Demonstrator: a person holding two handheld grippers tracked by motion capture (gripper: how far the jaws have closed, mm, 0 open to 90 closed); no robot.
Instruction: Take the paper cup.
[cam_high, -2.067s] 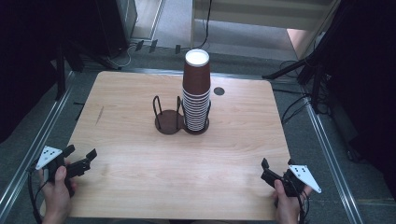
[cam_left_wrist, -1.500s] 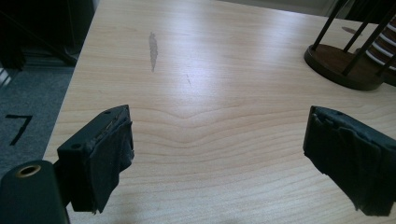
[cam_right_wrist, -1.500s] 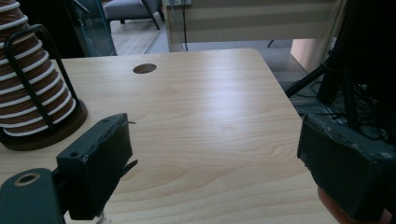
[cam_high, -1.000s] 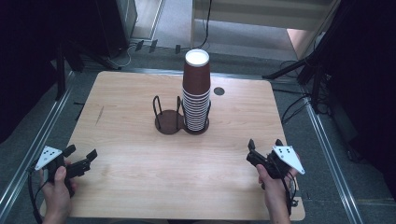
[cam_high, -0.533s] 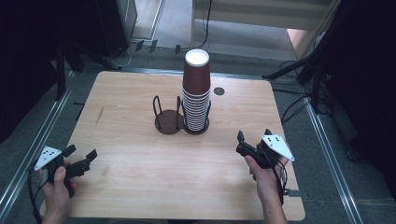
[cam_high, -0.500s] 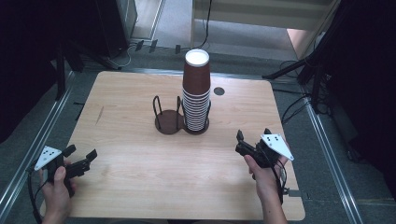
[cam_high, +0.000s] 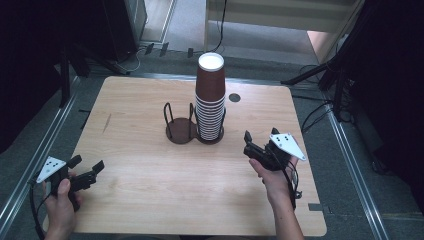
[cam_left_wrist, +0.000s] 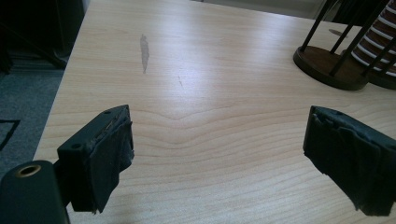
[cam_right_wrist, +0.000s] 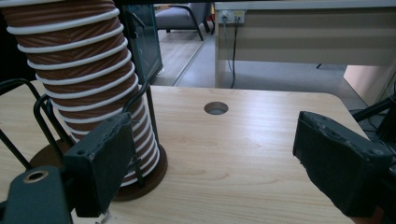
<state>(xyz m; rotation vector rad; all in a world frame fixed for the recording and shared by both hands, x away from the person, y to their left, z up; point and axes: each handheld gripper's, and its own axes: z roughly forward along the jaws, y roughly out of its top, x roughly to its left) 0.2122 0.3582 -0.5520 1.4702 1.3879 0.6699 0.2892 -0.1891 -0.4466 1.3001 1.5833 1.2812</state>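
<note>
A tall stack of brown paper cups (cam_high: 210, 100) with white rims stands in one ring of a dark wire holder (cam_high: 181, 131) at the middle of the wooden table (cam_high: 135, 105); the ring beside it is empty. My right gripper (cam_high: 260, 136) hovers right of the stack, pointing at it. Its jaws have just been closing, but in the right gripper view they stand apart (cam_right_wrist: 210, 158) with nothing between them, and the cups (cam_right_wrist: 79, 70) are close ahead on the left. My left gripper (cam_high: 89, 163) rests open near the front left corner, empty (cam_left_wrist: 219, 149).
A round cable hole (cam_high: 234, 97) sits in the table behind and to the right of the stack, also seen as hole (cam_right_wrist: 216, 108). Metal rails run along both sides of the table. A faint dark scuff (cam_left_wrist: 144, 51) marks the wood ahead of the left gripper.
My right hand has moved from the table's front right corner up and inward, toward the cup stack. The left hand has stayed put.
</note>
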